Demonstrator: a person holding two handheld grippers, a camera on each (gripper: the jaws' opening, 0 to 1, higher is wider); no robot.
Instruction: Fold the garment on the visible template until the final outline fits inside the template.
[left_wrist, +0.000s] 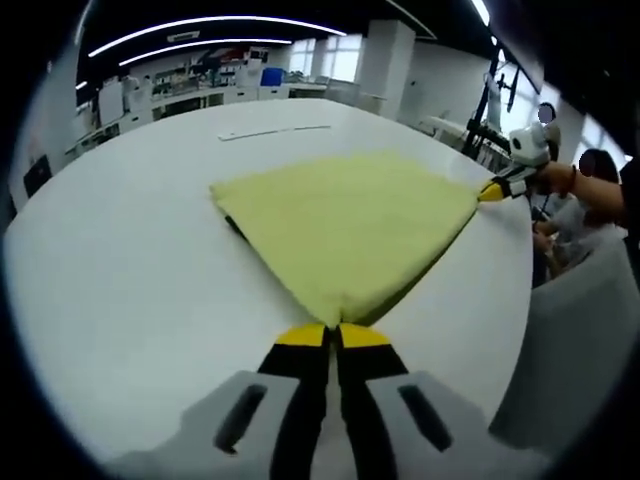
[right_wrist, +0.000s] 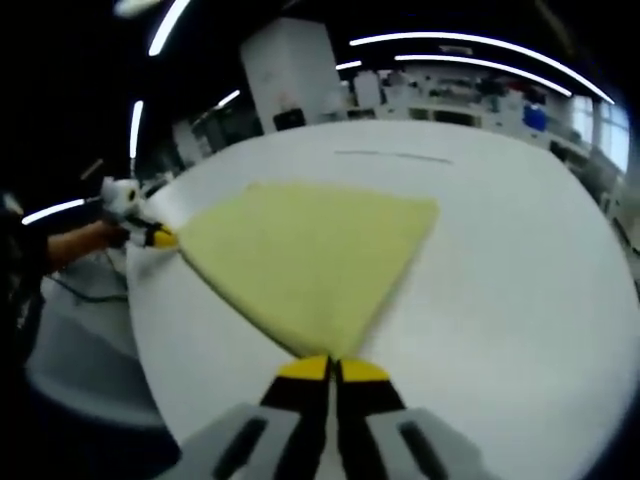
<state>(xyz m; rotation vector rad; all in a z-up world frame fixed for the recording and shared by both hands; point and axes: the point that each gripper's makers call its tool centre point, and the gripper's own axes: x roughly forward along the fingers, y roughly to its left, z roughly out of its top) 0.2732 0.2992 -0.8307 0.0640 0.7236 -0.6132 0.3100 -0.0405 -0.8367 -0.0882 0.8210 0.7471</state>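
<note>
The yellow garment (left_wrist: 345, 225) lies flat on the white bench (left_wrist: 120, 270), folded into a rough kite shape and pulled taut between two corners near one edge of the bench. The left gripper (left_wrist: 333, 335) has its jaws pressed together, pinching one corner of the cloth, and the right gripper (right_wrist: 333, 367) pinches the opposite corner the same way. A bit of dark template (left_wrist: 237, 229) peeks out under one edge. A thin pale strip (left_wrist: 274, 131) sits further back on the bench, well apart from the cloth.

Both views skim low from opposite corners (sharing the yellow garment (left_wrist: 345, 230)).
</note>
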